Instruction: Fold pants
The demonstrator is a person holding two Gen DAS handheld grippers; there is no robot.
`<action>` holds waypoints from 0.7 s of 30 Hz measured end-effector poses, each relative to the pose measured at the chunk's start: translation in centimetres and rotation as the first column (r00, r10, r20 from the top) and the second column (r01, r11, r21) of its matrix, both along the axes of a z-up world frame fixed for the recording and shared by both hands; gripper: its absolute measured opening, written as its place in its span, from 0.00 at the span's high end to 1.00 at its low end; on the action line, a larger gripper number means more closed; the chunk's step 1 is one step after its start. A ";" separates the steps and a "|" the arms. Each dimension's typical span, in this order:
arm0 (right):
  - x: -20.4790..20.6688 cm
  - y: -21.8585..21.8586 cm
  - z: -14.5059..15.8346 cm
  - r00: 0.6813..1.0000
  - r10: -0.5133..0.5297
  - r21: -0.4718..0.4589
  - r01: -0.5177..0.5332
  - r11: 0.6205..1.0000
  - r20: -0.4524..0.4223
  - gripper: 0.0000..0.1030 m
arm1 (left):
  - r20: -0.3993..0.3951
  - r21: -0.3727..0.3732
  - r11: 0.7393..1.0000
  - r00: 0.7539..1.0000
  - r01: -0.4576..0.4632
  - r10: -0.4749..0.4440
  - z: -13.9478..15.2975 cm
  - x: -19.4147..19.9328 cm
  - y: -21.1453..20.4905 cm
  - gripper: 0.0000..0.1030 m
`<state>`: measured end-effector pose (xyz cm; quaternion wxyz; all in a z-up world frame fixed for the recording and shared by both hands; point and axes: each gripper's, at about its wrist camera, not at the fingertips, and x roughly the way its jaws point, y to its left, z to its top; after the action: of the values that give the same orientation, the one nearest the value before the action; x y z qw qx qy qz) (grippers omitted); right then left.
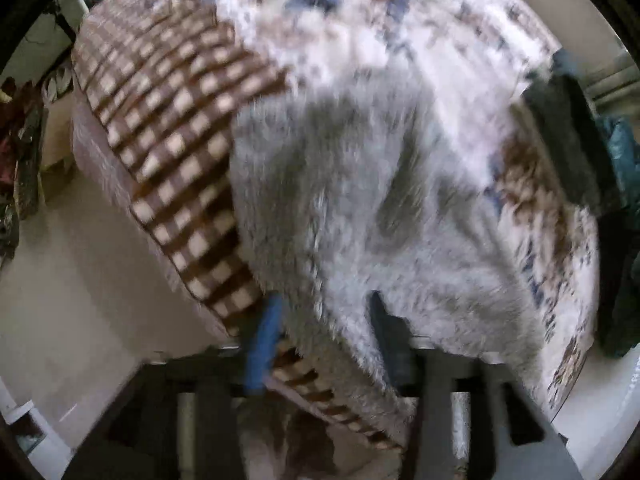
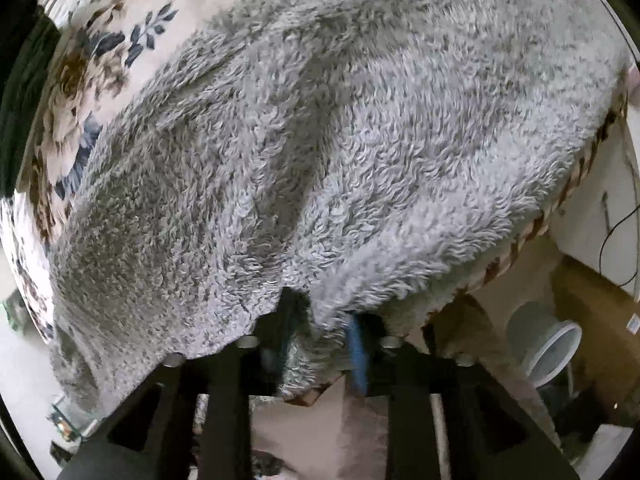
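The grey fluffy pants (image 1: 360,184) lie spread over the bed and fill most of the right wrist view (image 2: 320,140). My left gripper (image 1: 326,336) points down at their near edge. Its blue pad (image 1: 264,344) is over the checked blanket and its dark finger (image 1: 390,340) is on the fleece. The jaws stand apart with the hem loose between them. My right gripper (image 2: 326,328) also points down at the near edge of the pants. A fold of fleece sits between its dark finger (image 2: 296,320) and blue pad (image 2: 358,344), and the jaws are parted. The left wrist view is blurred.
A brown-and-cream checked blanket (image 1: 168,152) covers the bed's left side and a floral sheet (image 1: 360,40) the rest. Dark clothing (image 1: 568,140) lies at the bed's right edge. Pale floor (image 1: 80,280) runs beside the bed. A white bucket (image 2: 548,352) and a cardboard box (image 2: 592,312) stand on the floor.
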<state>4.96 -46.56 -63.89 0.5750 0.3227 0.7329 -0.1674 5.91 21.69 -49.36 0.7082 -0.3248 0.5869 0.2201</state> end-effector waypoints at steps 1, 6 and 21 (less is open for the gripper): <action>0.1 0.5 0.0 1.000 -0.004 0.005 0.004 1.000 -0.001 0.57 | 0.020 0.021 1.000 1.000 -0.004 0.004 0.4 0.2 0.5 0.15; -0.1 3.3 -0.1 0.998 -0.054 0.018 0.054 0.998 -0.012 0.56 | 0.001 0.099 0.994 0.999 -0.047 0.047 -1.4 4.0 4.2 0.13; -2.9 10.2 7.6 0.991 -0.048 -0.033 0.053 0.998 0.122 0.89 | 0.036 0.159 0.984 0.996 -0.082 0.078 -1.3 2.1 7.9 0.93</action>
<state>2.03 -36.41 -56.29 0.6198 0.3404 0.6850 -0.1751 8.01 29.64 -50.62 0.7313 -0.2934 0.5432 0.2900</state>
